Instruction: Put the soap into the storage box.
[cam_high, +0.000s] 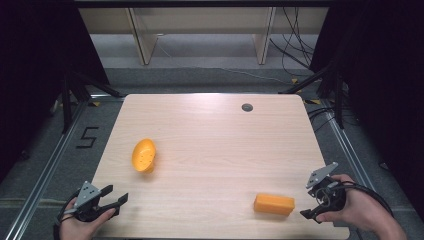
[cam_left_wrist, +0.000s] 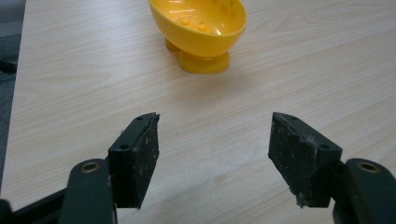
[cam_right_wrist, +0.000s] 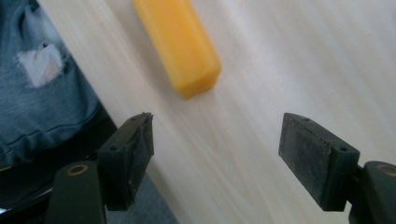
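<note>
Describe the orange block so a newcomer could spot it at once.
Start at the wooden table and go to its near right corner, where the right gripper hovers open. The orange block lies flat just left of that gripper, close to the near edge. It is a solid, straight-sided bar, unlike the yellow bowl, which is round and hollow, on the left half.

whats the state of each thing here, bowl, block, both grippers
yellow bowl: tipped on its side on the table, empty, untouched
orange block: lying flat near the table's front edge, untouched
left gripper: fingers open, holding nothing, aimed toward the bowl
right gripper: fingers open, holding nothing, beside the block
</note>
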